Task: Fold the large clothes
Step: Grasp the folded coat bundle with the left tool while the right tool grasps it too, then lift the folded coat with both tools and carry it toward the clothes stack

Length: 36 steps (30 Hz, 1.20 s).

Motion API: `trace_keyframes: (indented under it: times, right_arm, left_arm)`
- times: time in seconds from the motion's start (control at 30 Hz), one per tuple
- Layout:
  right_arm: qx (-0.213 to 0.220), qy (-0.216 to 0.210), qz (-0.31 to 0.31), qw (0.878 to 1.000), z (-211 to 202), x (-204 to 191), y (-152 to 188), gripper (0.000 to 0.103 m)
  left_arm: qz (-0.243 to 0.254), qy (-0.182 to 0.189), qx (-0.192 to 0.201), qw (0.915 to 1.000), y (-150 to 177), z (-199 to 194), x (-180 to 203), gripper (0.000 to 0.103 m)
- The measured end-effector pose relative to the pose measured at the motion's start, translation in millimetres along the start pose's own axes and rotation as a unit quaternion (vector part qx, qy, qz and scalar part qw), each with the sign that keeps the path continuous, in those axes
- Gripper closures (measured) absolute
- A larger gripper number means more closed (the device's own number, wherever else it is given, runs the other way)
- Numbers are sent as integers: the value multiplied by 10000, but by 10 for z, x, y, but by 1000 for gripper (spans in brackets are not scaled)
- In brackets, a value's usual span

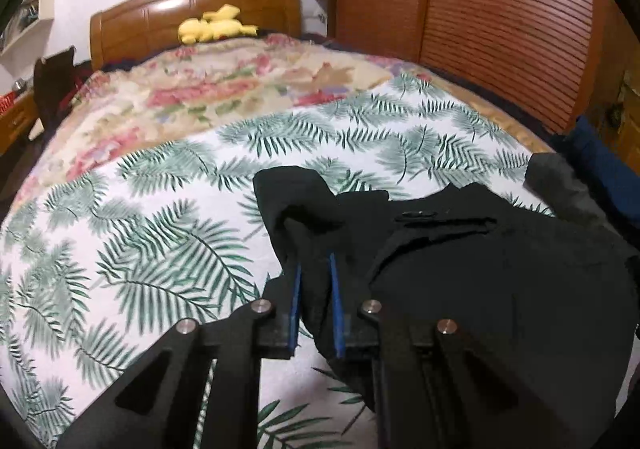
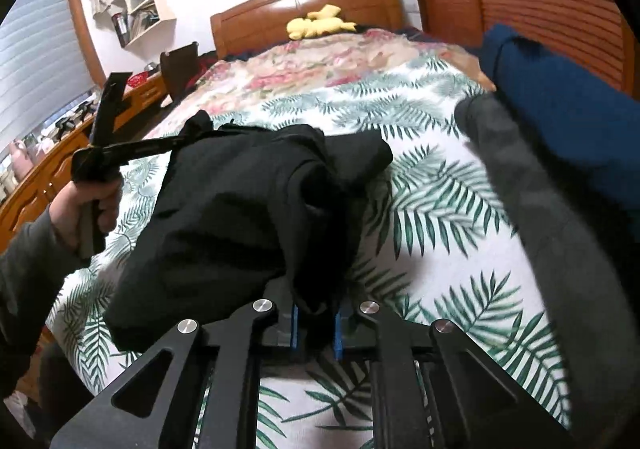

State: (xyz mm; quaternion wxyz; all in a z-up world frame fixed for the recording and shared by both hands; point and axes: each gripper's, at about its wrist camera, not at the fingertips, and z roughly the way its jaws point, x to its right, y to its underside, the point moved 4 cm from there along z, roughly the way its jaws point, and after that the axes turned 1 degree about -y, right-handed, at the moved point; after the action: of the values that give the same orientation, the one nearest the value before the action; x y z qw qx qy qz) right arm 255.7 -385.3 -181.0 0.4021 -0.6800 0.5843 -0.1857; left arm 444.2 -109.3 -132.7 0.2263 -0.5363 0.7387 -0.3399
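A large black garment (image 1: 500,269) hangs between both grippers above the leaf-print bedsheet (image 1: 140,249). My left gripper (image 1: 314,261) is shut on one corner of it, the cloth draped over the blue-padded fingers. In the right wrist view the black garment (image 2: 224,217) bunches up, and my right gripper (image 2: 316,313) is shut on a fold of it. The left gripper (image 2: 176,143) also shows there, held by a hand at the left, with cloth in its tip.
A grey garment (image 2: 532,217) and a blue garment (image 2: 560,97) lie at the bed's right edge. A floral blanket (image 1: 200,101) and a yellow plush toy (image 1: 216,27) sit near the wooden headboard. A wooden wardrobe (image 1: 480,9) stands on the right, a desk (image 2: 48,169) on the left.
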Motion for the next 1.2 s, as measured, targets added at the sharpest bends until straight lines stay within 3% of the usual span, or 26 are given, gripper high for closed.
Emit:
trace_keyframes:
  times: [0.37,0.9,1.2]
  right_arm:
    - [154,-90,-312,9994,-146,-89,-74,94]
    - [314,-150,-509,9981,-660,-163,73,95]
    - [940,19,-660,9934,-1188,73,-280,95]
  left_arm:
    - [292,-246,459,9982,-48,-720,242,93]
    - [639,-276,658,9954,64,-1414,773,93]
    - [941,-222,1134,9888,-455,-1658,1502,93]
